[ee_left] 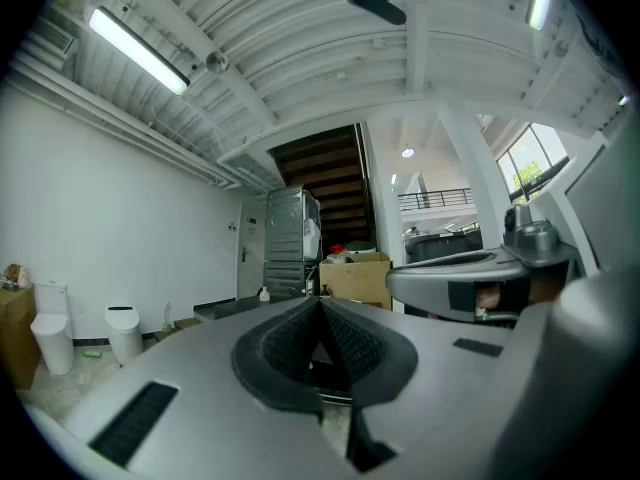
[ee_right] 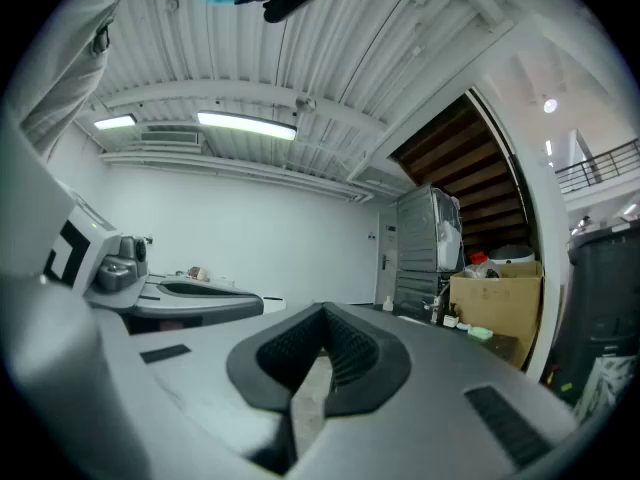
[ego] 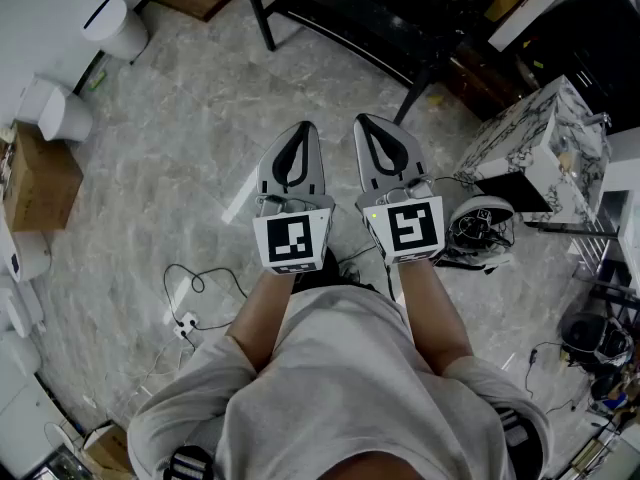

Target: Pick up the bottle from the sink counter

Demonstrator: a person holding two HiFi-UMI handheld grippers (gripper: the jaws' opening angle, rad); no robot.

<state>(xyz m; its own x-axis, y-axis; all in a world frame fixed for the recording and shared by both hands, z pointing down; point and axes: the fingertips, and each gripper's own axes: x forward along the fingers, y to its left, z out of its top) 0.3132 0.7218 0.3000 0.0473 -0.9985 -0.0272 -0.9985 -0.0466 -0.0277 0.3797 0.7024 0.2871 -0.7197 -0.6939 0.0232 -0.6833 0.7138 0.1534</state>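
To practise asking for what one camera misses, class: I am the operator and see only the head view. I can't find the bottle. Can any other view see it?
Observer: Yes. In the left gripper view a small white bottle stands on a dark counter far ahead.
Operator: Is anything caught between either gripper's jaws?
Observer: No. The left gripper and the right gripper each have their jaws together with nothing between them.
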